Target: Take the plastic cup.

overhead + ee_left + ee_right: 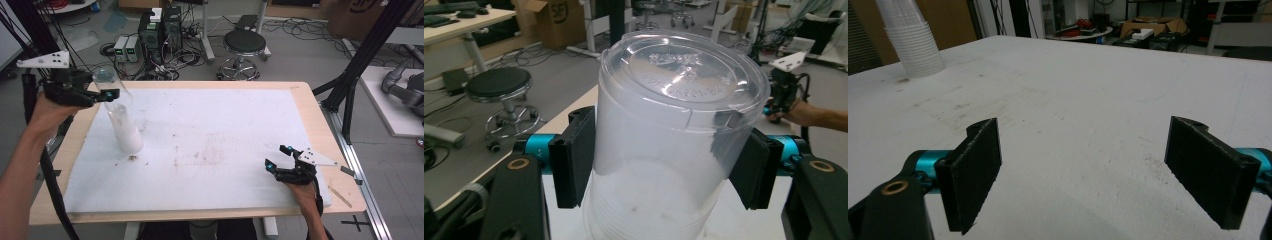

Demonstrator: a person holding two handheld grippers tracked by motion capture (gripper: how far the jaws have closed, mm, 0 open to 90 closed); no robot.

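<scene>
High view: a tall stack of clear plastic cups (121,117) stands upside down on the white surface (210,145), out toward ten o'clock, leaning a little. The left claw (111,95) reaches in from nine o'clock at the upper part of the stack. In the left gripper view its two black pads sit on either side of the top cup (674,130); the left pad (574,155) looks pressed to the wall, while on the right side the contact is hard to judge through the clear plastic, so it is probably a light hold rather than a firm squeeze. The right claw (278,157) rests low at about four o'clock, near the surface's front edge, well apart from the cups. In the right gripper view its jaws stand wide apart with nothing between them, and the cup stack (910,40) shows far off at eleven o'clock. A black stool (244,44) stands on the floor beyond the surface at twelve o'clock.
</scene>
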